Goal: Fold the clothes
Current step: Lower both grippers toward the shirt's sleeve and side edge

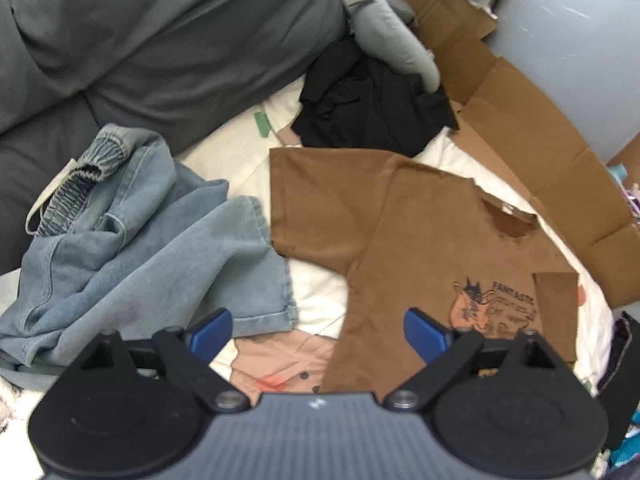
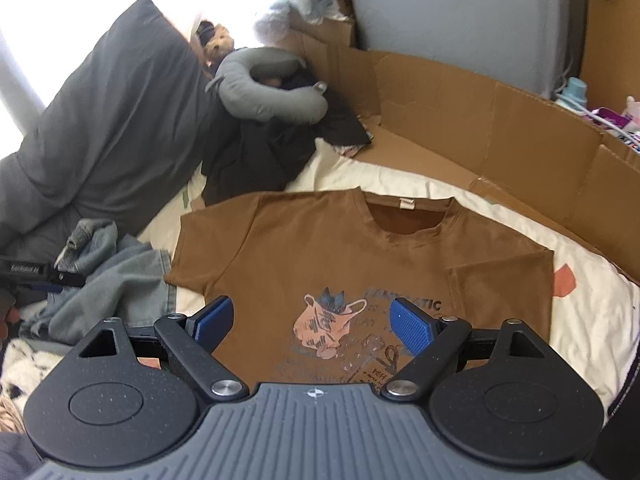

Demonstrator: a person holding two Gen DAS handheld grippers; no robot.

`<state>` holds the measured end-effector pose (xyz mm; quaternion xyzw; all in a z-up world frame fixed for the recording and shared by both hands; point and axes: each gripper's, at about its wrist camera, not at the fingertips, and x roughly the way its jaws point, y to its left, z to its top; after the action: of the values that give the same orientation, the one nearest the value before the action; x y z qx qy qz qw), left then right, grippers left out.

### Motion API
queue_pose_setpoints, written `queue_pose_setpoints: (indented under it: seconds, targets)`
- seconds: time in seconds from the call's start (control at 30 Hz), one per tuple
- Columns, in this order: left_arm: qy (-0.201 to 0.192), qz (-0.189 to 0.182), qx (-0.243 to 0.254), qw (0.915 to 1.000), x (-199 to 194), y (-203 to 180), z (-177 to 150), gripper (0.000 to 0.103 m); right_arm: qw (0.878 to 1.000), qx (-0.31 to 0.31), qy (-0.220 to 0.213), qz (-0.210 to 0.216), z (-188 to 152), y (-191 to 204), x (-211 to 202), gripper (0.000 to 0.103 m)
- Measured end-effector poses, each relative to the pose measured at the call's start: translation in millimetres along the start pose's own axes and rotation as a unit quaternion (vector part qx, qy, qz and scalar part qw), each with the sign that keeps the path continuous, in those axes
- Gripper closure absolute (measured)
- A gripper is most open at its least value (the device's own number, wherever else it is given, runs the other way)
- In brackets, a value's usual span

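— Two grippers, both mine, and both empty. My left gripper (image 1: 318, 330) has its blue pads (image 1: 212, 332) spread wide with nothing between them; my right gripper (image 2: 312, 326) stands the same, pads apart over the print.

— Where is the shirt?

— Laid flat, front up, on the cream bedspread (image 2: 588, 320). It's a brown T-shirt (image 2: 340, 248) with the collar toward the cardboard (image 2: 500, 132) and a white tag showing inside the neck. Across the chest there is a cartoon print (image 2: 328, 332) of a pink bag with a dark cat in it, and lettering beside it. From my left gripper's view, one sleeve is spread out flat and the other is folded in over the chest.

— What else lies near it?

— Crumpled light-blue jeans (image 1: 132, 236), elastic waistband up, just beside the spread sleeve and touching its edge. Beyond the shirt is a bunched black garment (image 1: 372, 108), with a grey neck pillow (image 2: 268, 92) resting on its far side. A big grey cushion (image 1: 160, 40) leans behind the jeans.

— Are you touching the cloth?

— I cannot tell; both grippers hang above it, pointing steeply down, and the tips are apart from any fold.
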<state>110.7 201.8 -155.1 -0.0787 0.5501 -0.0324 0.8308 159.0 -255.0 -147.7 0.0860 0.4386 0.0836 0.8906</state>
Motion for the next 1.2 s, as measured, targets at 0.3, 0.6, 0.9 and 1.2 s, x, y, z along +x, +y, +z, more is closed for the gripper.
queue_pose_setpoints:
  seconds: [0.3, 0.6, 0.9, 1.2]
  targets:
    - [-0.008, 0.031, -0.012, 0.9994, 47, 9, 5, 0.011, 1.0, 0.005, 0.019, 0.017, -15, -10, 55, 0.013]
    - [-0.016, 0.057, -0.021, 0.998, 92, 18, 7, 0.014, 0.999, 0.015, 0.026, 0.037, -39, -21, 117, 0.013]
    - [-0.042, 0.046, -0.039, 0.9973, 115, 27, 10, 0.029, 0.996, 0.036, 0.028, 0.081, -74, -19, 170, 0.013]
    - [-0.05, 0.007, -0.047, 0.9976, 147, 18, 19, 0.055, 0.995, 0.027, 0.045, 0.088, -105, -17, 196, 0.013]
